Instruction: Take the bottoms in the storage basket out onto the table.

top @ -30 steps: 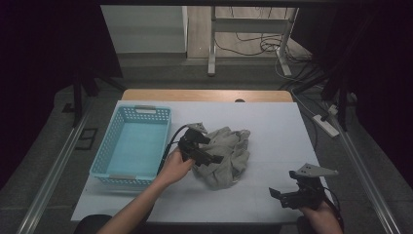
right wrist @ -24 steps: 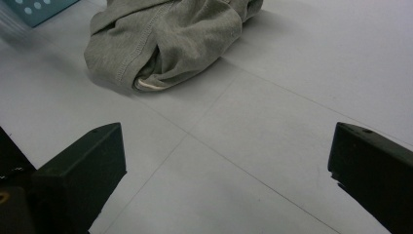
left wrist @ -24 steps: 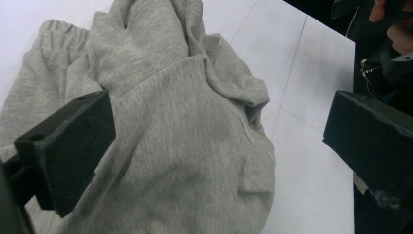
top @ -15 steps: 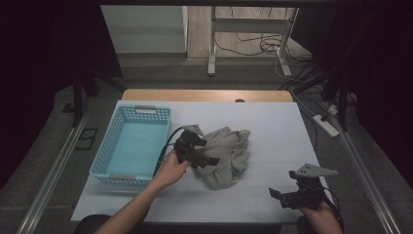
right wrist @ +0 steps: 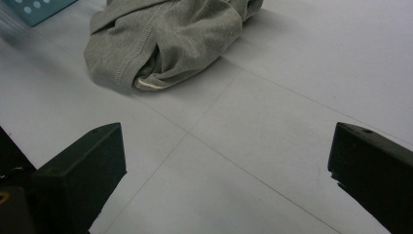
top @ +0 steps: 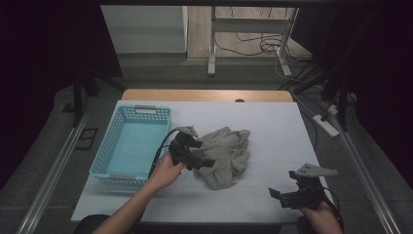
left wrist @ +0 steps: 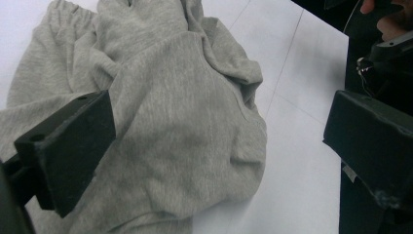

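White worktop [top: 272, 122], dark room behind. I see a crumpled grey garment [top: 225, 155] mid-worktop, just right of the empty light-blue basket [top: 132, 144]. My left hand-held gripper [top: 204, 162] hovers over the garment's left edge, jaws spread wide, nothing between them. Right hand-held gripper [top: 280, 195] sits near the front right corner, also wide open, well apart from the garment.

Lab or test-rig room, not a home. White-topped counter [top: 272, 122] with a wooden far edge, lit from above; surroundings fall away into darkness. Black cables [top: 253, 46] lie loose on the bare floor around grey metal stand legs [top: 212, 53]. White power strip [top: 325, 125] on the floor at right. Metal rails [top: 53, 170] flank the counter on both sides.
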{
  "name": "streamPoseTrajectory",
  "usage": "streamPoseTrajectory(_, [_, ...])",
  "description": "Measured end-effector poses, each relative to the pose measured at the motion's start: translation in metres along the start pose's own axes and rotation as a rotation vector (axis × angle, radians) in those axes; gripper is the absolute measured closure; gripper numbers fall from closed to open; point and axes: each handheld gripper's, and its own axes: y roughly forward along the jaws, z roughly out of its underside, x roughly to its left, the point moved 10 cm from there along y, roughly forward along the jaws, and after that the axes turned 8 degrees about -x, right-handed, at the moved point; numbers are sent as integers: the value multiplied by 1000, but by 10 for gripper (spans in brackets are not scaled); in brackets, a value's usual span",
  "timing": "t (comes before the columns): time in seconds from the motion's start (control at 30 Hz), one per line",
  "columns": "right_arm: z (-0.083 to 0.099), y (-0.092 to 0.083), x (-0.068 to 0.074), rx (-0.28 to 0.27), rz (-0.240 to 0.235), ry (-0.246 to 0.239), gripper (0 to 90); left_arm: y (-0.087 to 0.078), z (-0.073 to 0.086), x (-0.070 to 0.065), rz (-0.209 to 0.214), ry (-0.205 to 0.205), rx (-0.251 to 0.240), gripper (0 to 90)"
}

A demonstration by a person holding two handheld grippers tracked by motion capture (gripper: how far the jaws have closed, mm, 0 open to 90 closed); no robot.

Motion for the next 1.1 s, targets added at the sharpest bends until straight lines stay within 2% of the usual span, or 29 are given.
streamPoseTrajectory(0.47, [0,0,0,3,1,-1,7,-11,7,-3,-11,2,7,0])
streamPoseTrajectory(0.9, [0,1,0,6,1,-4,7,-24,13,-2,-18,-28,-11,0])
streamPoseTrajectory(1.1, [0,1,0,7,1,-4,7,-30,14,-3,-24,-26,-18,0])
